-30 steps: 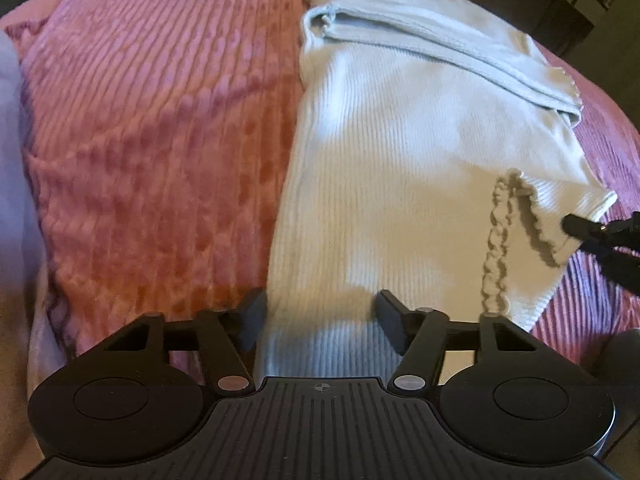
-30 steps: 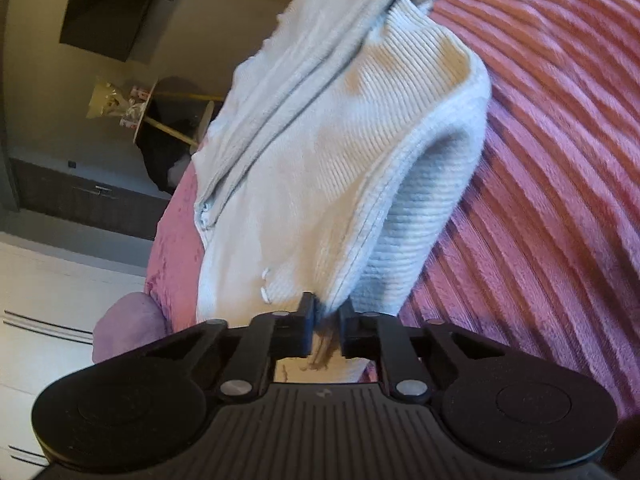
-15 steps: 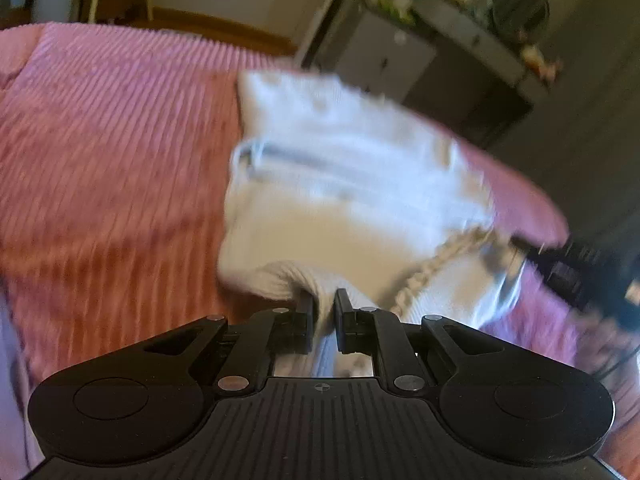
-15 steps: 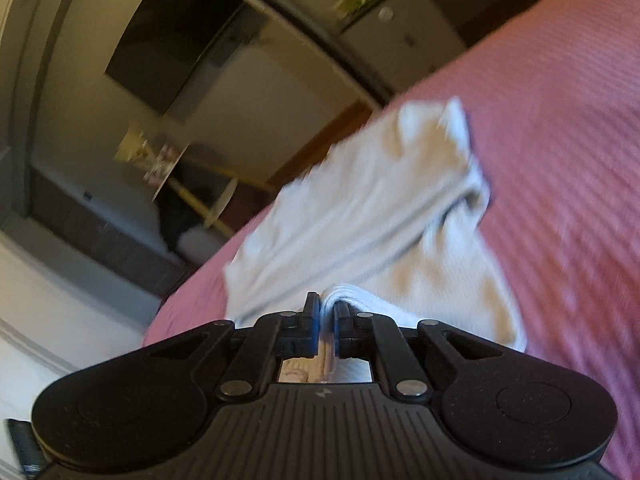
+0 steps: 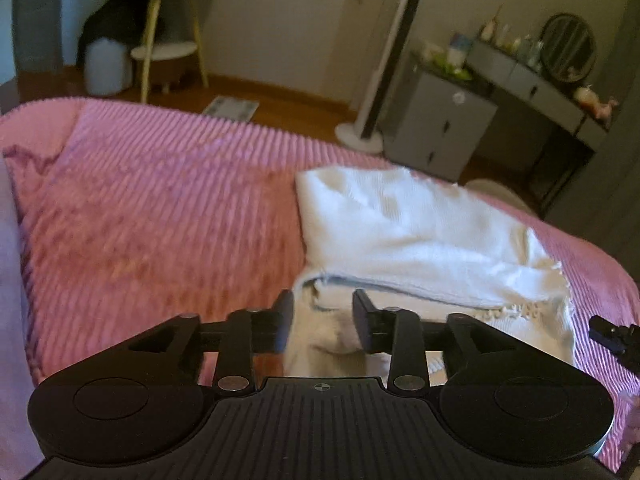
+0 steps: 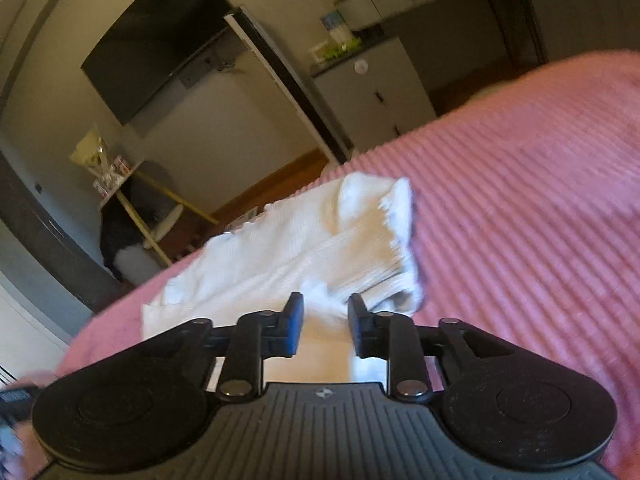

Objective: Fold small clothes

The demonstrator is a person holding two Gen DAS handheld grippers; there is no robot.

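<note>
Left claw first: through its own camera I see both fingers spread apart, with a lump of the white ribbed top sitting in the gap between them but not pinched. I read it as let go, holding nothing. The garment lies on the pink ribbed bedspread, doubled over on itself, a frilled hem showing at its right edge. At the far right of this view a dark tip of the other tool pokes in beside the cloth.

Right claw, seen from its own camera, is likewise parted, the white cloth lying between and beyond the fingers with no grip on it that I can make out. From here the top reads as a layered bundle on the bedspread, one bulging fold at its right end.

My judgement is that a fold has just been laid down and both tools are at the release. Next I would back both claws clear without dragging the layers, then check whether the bundle lies flat; the bulging end may want pressing or one more fold across.
</note>
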